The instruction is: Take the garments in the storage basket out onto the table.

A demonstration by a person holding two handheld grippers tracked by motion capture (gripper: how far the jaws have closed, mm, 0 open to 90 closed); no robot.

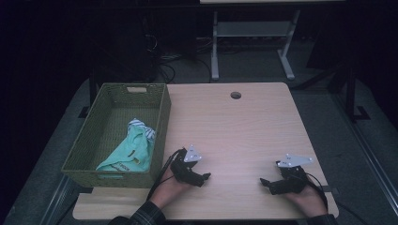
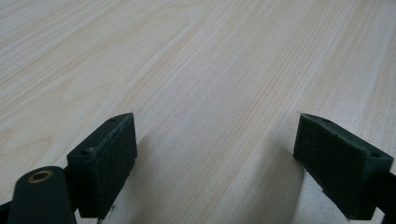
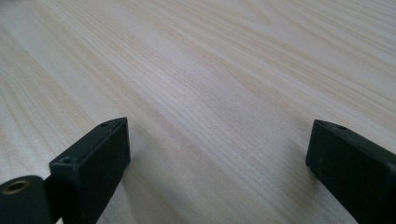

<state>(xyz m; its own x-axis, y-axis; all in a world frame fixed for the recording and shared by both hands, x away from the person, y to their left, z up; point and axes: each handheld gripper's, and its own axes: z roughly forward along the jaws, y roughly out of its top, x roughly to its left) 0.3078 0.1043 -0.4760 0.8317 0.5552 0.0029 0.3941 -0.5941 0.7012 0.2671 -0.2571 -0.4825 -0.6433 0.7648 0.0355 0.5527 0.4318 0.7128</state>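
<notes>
The soft, light teal garment lies crumpled inside the green basket; any raised fold suits the spread, empty left gripper beside the basket.

Teal cloth in olive woven basket; pale wood-grain table; black fingers

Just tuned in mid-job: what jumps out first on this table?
The green woven basket at the table's left edge, holding a crumpled teal cloth in its near right corner. On the pale wooden table, the left hand-held gripper and right hand-held gripper rest near the front edge, both open and holding nothing.
</notes>
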